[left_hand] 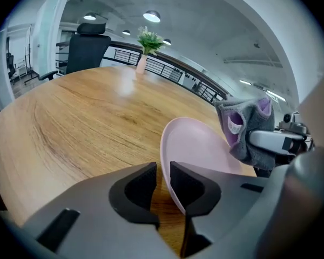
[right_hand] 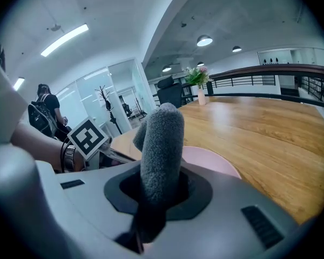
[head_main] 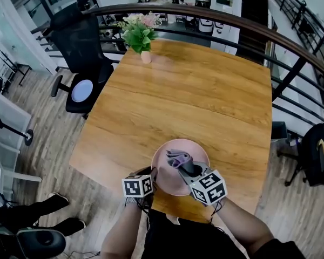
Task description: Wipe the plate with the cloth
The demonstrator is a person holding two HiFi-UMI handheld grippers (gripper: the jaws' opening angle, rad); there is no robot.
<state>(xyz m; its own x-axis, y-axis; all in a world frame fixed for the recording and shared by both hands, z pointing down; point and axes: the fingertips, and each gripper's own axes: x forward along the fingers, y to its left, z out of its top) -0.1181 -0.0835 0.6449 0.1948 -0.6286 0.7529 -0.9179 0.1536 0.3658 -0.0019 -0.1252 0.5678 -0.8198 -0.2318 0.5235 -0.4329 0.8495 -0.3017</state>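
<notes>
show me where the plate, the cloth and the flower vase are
plate (head_main: 166,178), head view, bare pink surface beside the cloth
cloth (head_main: 177,157), head view, the bunched folds over the plate
flower vase (head_main: 146,57), head view, the vase body below the leaves

Round pink plate sits at the table's near edge. Grey cloth (purple inside its folds) hangs bunched over the plate, pinched in the right gripper.
</notes>
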